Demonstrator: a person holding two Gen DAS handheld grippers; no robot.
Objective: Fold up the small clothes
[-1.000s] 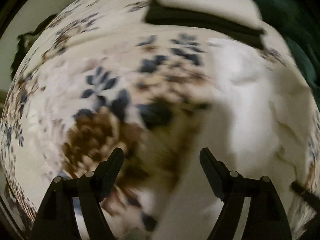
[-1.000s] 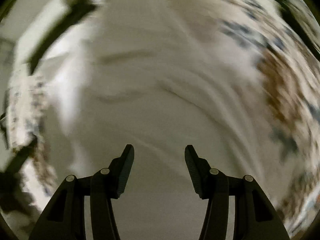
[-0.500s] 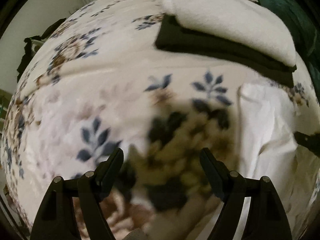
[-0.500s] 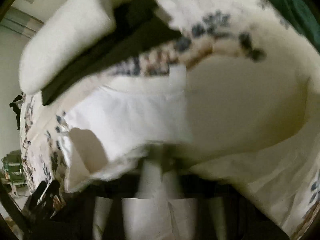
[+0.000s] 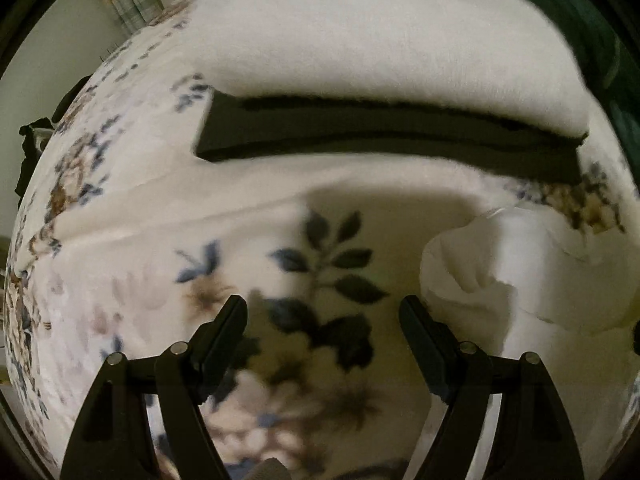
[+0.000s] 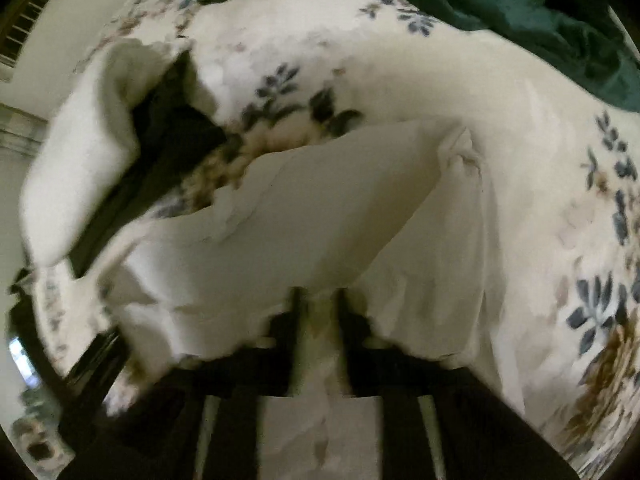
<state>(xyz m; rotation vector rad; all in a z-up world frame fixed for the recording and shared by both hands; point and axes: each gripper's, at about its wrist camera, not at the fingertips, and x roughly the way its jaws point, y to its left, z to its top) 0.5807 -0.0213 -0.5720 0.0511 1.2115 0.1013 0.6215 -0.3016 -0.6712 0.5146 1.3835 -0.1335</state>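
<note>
A small white garment (image 6: 304, 216) lies on the floral bedspread (image 6: 540, 208). My right gripper (image 6: 318, 304) is shut on its near edge and lifts it, so the cloth drapes over the fingers. In the left wrist view the same white garment (image 5: 532, 272) shows bunched at the right. My left gripper (image 5: 322, 316) is open and empty over the bedspread (image 5: 120, 280), to the left of the garment.
A stack of folded clothes, a white fleece piece (image 5: 380, 40) on a black one (image 5: 380, 136), lies at the far side; it also shows in the right wrist view (image 6: 80, 168). A dark green blanket (image 6: 500, 4) lies at the far right.
My right gripper has shut on the white garment and lifted its edge. My left gripper has moved forward toward the folded stack and stays open.
</note>
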